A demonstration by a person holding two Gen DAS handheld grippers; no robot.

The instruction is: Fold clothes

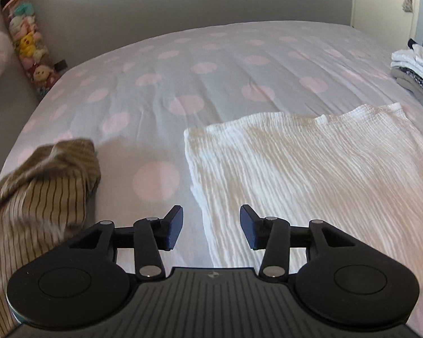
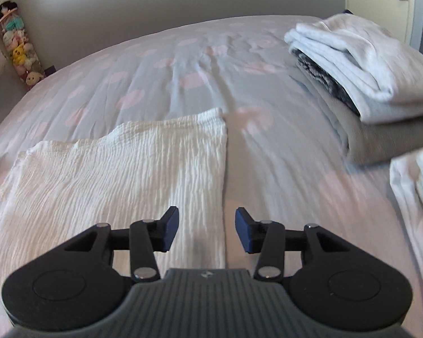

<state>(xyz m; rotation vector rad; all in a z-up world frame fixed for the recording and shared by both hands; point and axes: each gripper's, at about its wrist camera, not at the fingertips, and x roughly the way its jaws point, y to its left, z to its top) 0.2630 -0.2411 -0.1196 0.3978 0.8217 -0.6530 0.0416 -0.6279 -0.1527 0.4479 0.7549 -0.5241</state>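
Note:
A white crinkled garment [image 1: 296,169] lies flat and folded on the polka-dot bed cover [image 1: 183,79]. My left gripper [image 1: 211,226] hovers over its near left edge, open, with nothing between the pads. In the right wrist view the same white garment [image 2: 112,174] fills the left half. My right gripper [image 2: 207,229] stands open above the garment's near right edge, and it holds nothing. A brown striped garment [image 1: 36,197] lies crumpled at the left of the bed.
A stack of folded clothes [image 2: 361,84] sits on the right side of the bed, seen also as a stack [image 1: 414,70] in the left wrist view. More white cloth [image 2: 417,191] lies at the right edge. A tube of plush toys [image 1: 25,33] leans in the far left corner.

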